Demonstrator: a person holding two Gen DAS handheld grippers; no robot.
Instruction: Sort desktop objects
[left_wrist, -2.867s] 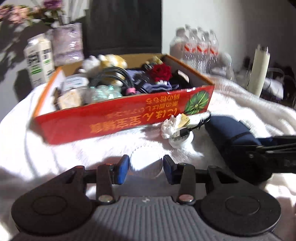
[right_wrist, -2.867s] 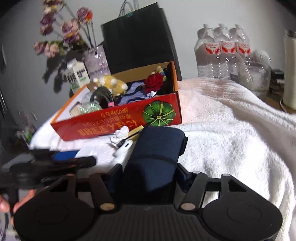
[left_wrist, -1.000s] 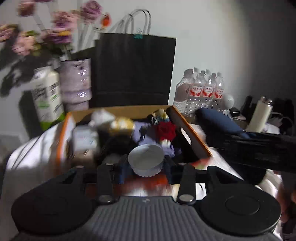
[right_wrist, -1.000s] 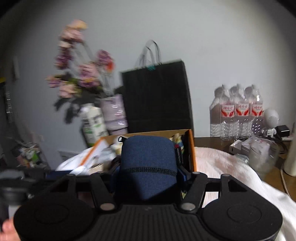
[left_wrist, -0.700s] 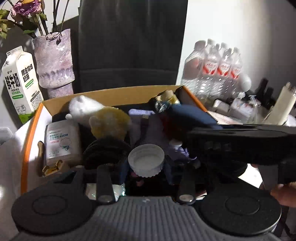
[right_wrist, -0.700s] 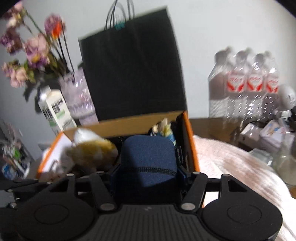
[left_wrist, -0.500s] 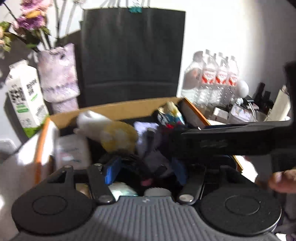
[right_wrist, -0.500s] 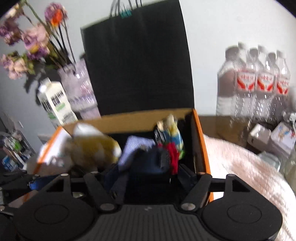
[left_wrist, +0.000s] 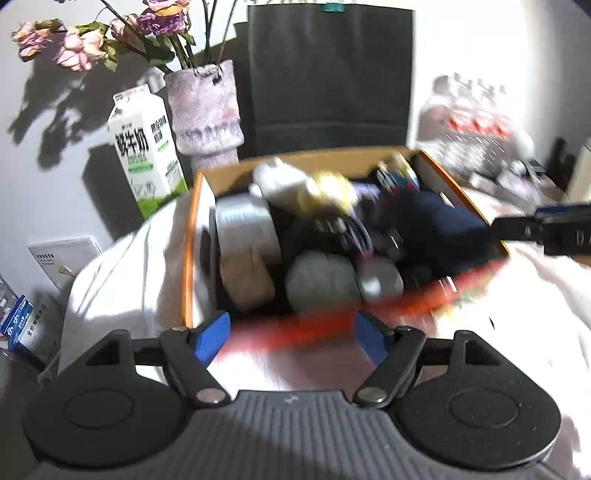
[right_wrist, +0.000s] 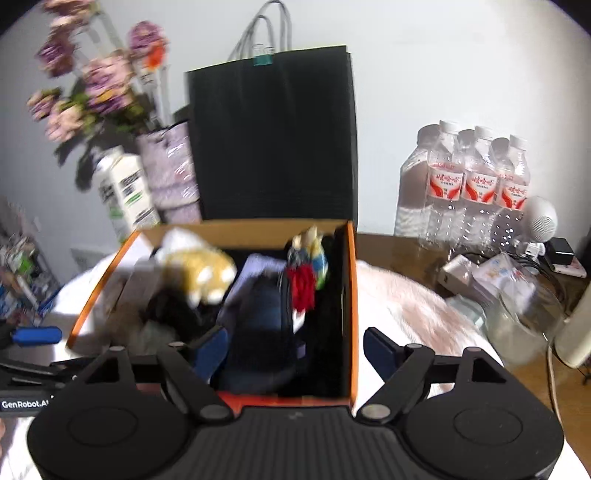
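Note:
The orange cardboard box (left_wrist: 195, 236) (right_wrist: 351, 295) stands on the white cloth, full of things. The dark blue roll (left_wrist: 436, 225) (right_wrist: 262, 332) lies inside it on the right side. A small white round lid (left_wrist: 380, 280) lies in the box near its front wall. My left gripper (left_wrist: 291, 336) is open and empty, just in front of the box. My right gripper (right_wrist: 295, 347) is open and empty, above the box's near right corner; it also shows at the right edge of the left wrist view (left_wrist: 550, 229).
A plush toy (right_wrist: 199, 273), a red flower (right_wrist: 303, 288), cables and packets fill the box. Behind it stand a black paper bag (right_wrist: 273, 140), a vase of flowers (left_wrist: 203, 110) and a milk carton (left_wrist: 144, 147). Water bottles (right_wrist: 472, 188) and a glass jar (right_wrist: 524, 310) stand at right.
Both grippers carried their loads over the box and opened. The white lid and the dark blue roll now lie in the box. Both grippers have drawn back a little.

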